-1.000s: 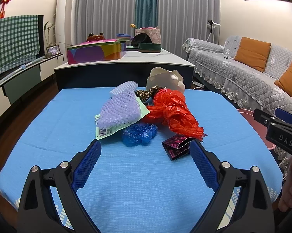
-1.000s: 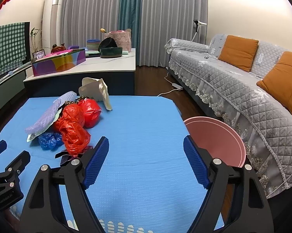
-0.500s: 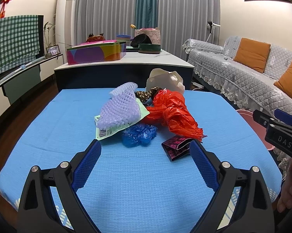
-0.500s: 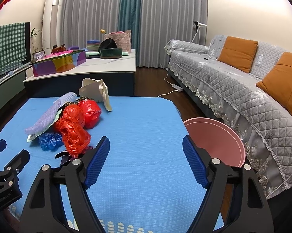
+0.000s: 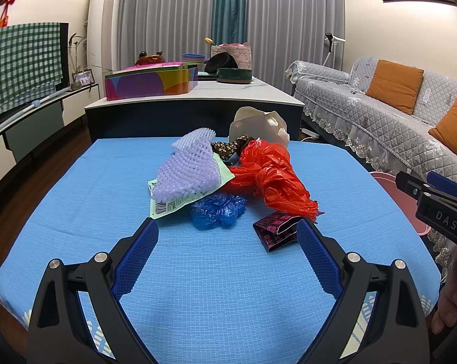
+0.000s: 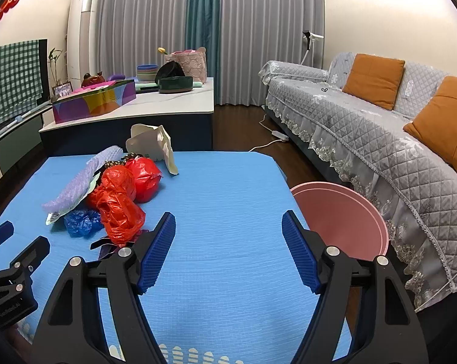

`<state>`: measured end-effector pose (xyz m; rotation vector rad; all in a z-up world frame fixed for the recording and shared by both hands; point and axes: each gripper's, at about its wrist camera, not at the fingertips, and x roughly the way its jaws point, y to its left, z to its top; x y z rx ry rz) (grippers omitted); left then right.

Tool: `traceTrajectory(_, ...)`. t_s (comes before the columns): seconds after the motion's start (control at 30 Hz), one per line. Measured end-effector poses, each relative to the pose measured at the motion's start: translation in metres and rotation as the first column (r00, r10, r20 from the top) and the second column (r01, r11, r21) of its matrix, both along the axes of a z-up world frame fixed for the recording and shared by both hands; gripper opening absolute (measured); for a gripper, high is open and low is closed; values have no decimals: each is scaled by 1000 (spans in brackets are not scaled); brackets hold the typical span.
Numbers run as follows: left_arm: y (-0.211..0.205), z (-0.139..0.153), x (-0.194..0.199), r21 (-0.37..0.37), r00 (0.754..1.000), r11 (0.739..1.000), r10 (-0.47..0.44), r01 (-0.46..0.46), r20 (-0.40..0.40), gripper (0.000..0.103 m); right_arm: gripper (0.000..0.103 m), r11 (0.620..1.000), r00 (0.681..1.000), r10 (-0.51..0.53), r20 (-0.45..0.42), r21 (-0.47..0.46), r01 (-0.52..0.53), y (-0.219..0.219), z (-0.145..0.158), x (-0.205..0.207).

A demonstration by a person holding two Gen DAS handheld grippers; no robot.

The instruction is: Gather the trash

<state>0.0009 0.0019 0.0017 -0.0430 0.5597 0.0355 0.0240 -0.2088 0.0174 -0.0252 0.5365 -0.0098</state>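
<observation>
Both your tongs stand apart and hold nothing: left tongs (image 5: 227, 232), right tongs (image 6: 228, 227). Your left pair is nearer the trash, the dark red folded wrapper (image 5: 276, 227) just ahead to its right, long axis crosswise, beside the crumpled red plastic bag (image 5: 271, 179) on the blue-covered worktop (image 5: 107, 188). Beyond the worktop's right edge, the round pink plastic bin (image 6: 343, 215) looks empty.

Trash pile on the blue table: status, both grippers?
Left gripper open, empty. Right gripper open, empty. Crumpled red plastic bag and pile untouched on blue table; pink round bin beside table, path unobstructed.
</observation>
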Motion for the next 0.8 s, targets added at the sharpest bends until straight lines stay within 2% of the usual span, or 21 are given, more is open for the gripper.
traceTrajectory(0.23,0,0,0,-1,1000,1000,1,-1,-1,88,72,1000,1000,9,-11,7,-9,1,-1,1)
traceTrajectory(0.57,3,4,5,-20,1000,1000,19,-19,3,87,60,997,997,68,-23,37,-67,9,-2,5)
traceTrajectory(0.8,24,3,13,-50,996,995,90,-91,-11,84,59,988,992,130,3,81,-129,23,0,15)
